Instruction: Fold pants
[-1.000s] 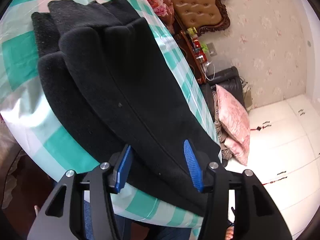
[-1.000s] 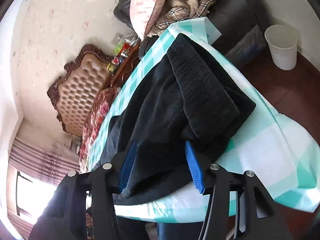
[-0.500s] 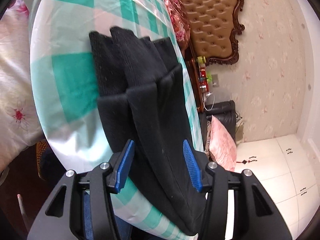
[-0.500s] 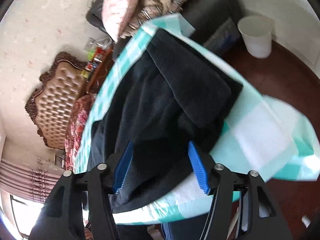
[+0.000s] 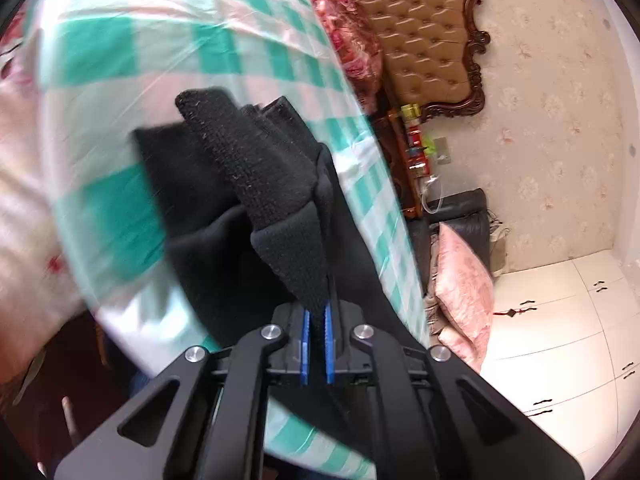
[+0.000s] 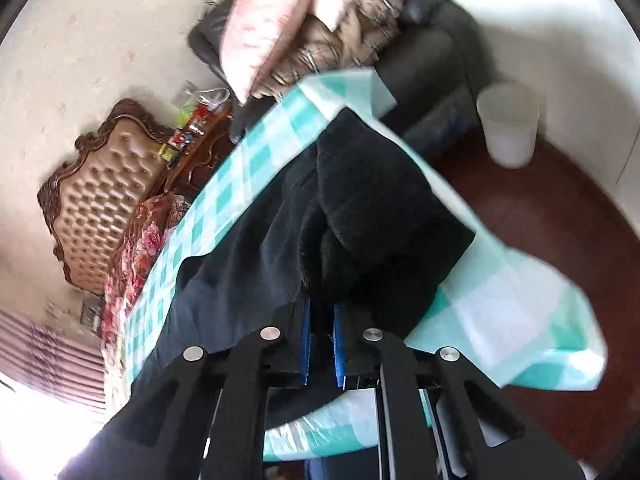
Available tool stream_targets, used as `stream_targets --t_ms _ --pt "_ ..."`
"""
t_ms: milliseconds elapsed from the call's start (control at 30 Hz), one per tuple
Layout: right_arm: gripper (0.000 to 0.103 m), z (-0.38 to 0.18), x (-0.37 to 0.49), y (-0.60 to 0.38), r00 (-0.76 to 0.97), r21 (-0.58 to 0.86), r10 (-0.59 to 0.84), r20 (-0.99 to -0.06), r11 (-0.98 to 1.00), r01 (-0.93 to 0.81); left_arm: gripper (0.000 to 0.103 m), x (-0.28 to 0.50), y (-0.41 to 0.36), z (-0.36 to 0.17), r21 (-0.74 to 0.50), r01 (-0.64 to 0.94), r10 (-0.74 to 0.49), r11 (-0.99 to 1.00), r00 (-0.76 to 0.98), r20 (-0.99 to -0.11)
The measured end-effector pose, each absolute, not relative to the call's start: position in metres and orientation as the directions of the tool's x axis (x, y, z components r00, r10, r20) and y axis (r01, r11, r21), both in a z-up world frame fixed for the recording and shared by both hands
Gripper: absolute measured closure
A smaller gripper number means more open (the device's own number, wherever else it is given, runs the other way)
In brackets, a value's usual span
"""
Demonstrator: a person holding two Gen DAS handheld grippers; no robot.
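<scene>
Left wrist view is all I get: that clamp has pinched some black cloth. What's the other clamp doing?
Observer: The right gripper is shut on the black pants too, at their wide end.
Visitor: What's beyond that end?
Observer: A white bin stands on the dark floor.
Visitor: Are the pants hanging free?
Observer: No, most of them lie on the checked cloth.
</scene>
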State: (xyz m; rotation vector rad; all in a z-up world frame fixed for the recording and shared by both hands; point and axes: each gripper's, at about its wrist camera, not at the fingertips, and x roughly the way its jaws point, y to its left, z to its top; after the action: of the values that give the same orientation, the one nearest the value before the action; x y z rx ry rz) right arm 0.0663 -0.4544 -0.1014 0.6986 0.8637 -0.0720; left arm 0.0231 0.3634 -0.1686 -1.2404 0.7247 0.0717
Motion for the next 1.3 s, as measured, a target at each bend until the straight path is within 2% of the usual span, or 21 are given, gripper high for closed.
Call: stream_targets --t_ms 67,133,200,333,400,500,600,767,900,933,967,1000,1033,1067,1100,1233,1267,1300 --pt "0.094 -0.113 0.065 -0.458 0.638 0.516 0.204 -0.742 0.782 0.349 0.098 0.016 0.365 -0.195 -0.812 -0.476 -0.345 0.338 0.740 -0.577" --pt "0.094 -0.138 0.069 -0.465 0.589 0.496 0.202 -0.782 0.774 0.393 0.098 0.009 0.373 -0.217 -0.847 -0.466 -0.373 0.258 0.760 -0.532" --pt "0.094 -0.141 0.067 -0.467 0.588 0.492 0.200 -0.784 0.778 0.391 0.098 0.007 0.371 -0.211 -0.841 -0.462 -0.362 0.282 0.760 -0.539" --pt "0.094 -0.102 0.062 -0.460 0.659 0.534 0.228 -0.717 0.787 0.309 0.098 0.006 0.373 -0.180 -0.862 -0.416 -0.348 0.289 0.794 -0.499" --pt "0.094 -0.094 0.062 -0.460 0.672 0.543 0.238 -0.701 0.789 0.287 0.098 0.006 0.374 -0.182 -0.853 -0.431 -0.342 0.296 0.786 -0.515" --pt "0.094 -0.110 0.062 -0.470 0.648 0.554 0.244 -0.721 0.764 0.329 0.098 0.001 0.377 -0.203 -0.851 -0.471 -0.361 0.233 0.770 -0.526" --pt "0.094 -0.131 0.056 -0.474 0.605 0.541 0.242 -0.758 0.751 0.378 0.098 -0.008 0.371 -0.195 -0.848 -0.471 -0.345 0.242 0.775 -0.529" --pt "0.094 -0.124 0.044 -0.469 0.627 0.547 0.241 -0.741 0.758 0.355 0.098 -0.020 0.367 -0.170 -0.845 -0.452 -0.305 0.284 0.793 -0.527" --pt "0.092 -0.159 0.052 -0.472 0.546 0.477 0.209 -0.811 0.778 0.410 0.097 -0.023 0.370 -0.209 -0.825 -0.520 -0.332 0.219 0.756 -0.564" --pt "0.087 -0.166 0.050 -0.474 0.542 0.488 0.217 -0.812 0.761 0.427 0.096 -0.024 0.369 -0.210 -0.828 -0.510 -0.327 0.233 0.761 -0.561" --pt "0.079 -0.164 0.047 -0.473 0.560 0.501 0.218 -0.799 0.757 0.420 0.090 -0.024 0.366 -0.203 -0.818 -0.505 -0.313 0.276 0.757 -0.573" --pt "0.061 -0.161 0.045 -0.473 0.575 0.509 0.219 -0.788 0.757 0.410 0.075 -0.024 0.364 -0.198 -0.813 -0.500 -0.307 0.299 0.756 -0.578" --pt "0.052 -0.155 0.042 -0.477 0.593 0.509 0.203 -0.779 0.756 0.411 0.067 -0.022 0.362 -0.193 -0.816 -0.483 -0.312 0.318 0.759 -0.571" --pt "0.045 -0.151 0.041 -0.480 0.615 0.520 0.196 -0.764 0.751 0.407 0.058 -0.020 0.360 -0.189 -0.822 -0.464 -0.320 0.331 0.764 -0.560" --pt "0.045 -0.148 0.040 -0.485 0.639 0.540 0.199 -0.743 0.742 0.397 0.058 -0.018 0.358 -0.186 -0.820 -0.455 -0.323 0.346 0.763 -0.560" --pt "0.045 -0.143 0.052 -0.500 0.674 0.564 0.203 -0.711 0.736 0.374 0.059 -0.010 0.352 -0.194 -0.812 -0.468 -0.349 0.350 0.739 -0.576" --pt "0.051 -0.144 0.056 -0.501 0.666 0.553 0.194 -0.721 0.740 0.384 0.063 -0.008 0.352 -0.196 -0.806 -0.470 -0.347 0.359 0.735 -0.583" --pt "0.067 -0.142 0.062 -0.501 0.653 0.524 0.170 -0.738 0.755 0.395 0.085 -0.004 0.351 -0.194 -0.791 -0.478 -0.337 0.382 0.725 -0.601"
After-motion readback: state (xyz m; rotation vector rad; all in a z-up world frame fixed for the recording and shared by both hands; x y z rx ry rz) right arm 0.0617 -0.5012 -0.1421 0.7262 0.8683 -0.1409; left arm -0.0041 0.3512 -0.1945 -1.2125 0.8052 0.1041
